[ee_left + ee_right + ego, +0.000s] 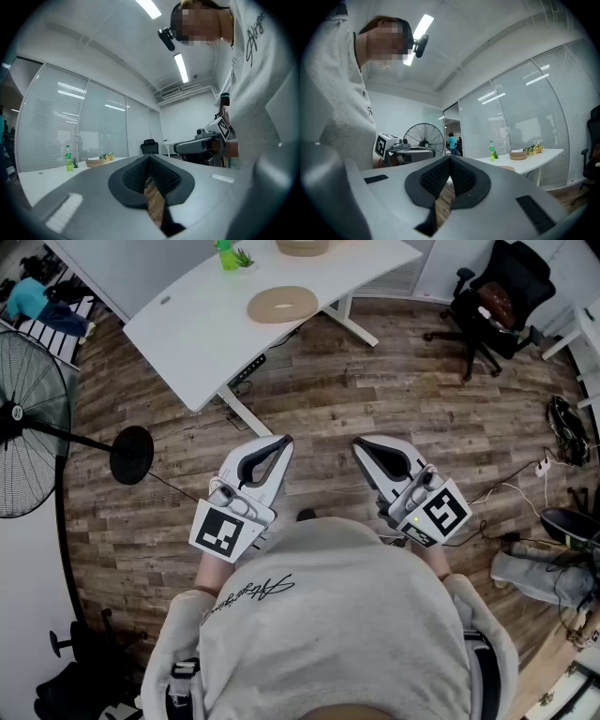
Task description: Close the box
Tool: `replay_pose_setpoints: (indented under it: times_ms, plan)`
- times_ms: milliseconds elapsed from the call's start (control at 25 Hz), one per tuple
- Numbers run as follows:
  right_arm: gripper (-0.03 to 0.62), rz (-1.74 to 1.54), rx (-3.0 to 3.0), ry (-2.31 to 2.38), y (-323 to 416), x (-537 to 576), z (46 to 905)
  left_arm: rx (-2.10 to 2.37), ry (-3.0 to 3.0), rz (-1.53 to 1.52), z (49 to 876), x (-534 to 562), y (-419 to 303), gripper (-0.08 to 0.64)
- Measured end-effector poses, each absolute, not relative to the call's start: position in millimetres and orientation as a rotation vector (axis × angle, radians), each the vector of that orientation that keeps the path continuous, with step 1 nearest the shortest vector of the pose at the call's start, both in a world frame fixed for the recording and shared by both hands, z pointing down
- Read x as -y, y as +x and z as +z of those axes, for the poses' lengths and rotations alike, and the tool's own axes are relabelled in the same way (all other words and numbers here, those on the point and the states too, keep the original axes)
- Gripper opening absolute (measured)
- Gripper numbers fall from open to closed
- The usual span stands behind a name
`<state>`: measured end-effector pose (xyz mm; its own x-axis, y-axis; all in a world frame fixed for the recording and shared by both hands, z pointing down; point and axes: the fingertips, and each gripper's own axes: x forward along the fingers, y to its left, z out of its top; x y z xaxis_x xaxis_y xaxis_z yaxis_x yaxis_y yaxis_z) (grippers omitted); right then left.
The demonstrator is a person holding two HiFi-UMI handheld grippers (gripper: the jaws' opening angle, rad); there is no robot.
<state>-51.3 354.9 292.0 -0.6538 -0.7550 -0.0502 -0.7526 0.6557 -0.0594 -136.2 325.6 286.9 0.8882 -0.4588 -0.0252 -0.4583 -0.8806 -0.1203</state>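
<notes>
Closing has not started. The left gripper [279,444] and right gripper [364,446], mid-frame, are shut and empty. At top, what looks like the lid [282,304] lies on the table [178,320], apart from the box [302,247].

Cut off at the edges
The top edge cropped the box [303,246] and the green bottle [226,253] on the white table [187,315]; the left edge cropped the fan [28,418].
</notes>
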Motion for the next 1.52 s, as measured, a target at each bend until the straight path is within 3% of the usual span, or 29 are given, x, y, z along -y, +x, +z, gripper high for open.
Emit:
replay_pose_setpoints:
  times_ms: [1000,1160,1400,1520]
  plan:
    - [0.002,-0.013,-2.745,-1.349,-39,-361,295,-0.770,-2.961,-0.045,294,-329,-139,0.003]
    - [0.125,-0.025,-2.737,-1.363,-36,-360,297,-0.788,-2.976,-0.025,296,-330,-139,0.026]
    - [0.248,-0.021,-2.689,-1.419,-30,-355,297,-0.810,-2.978,0.021,293,-329,-143,0.155]
    - [0.304,-0.044,-2.657,-1.431,-25,-353,297,-0.822,-2.989,0.049,293,-328,-144,0.280]
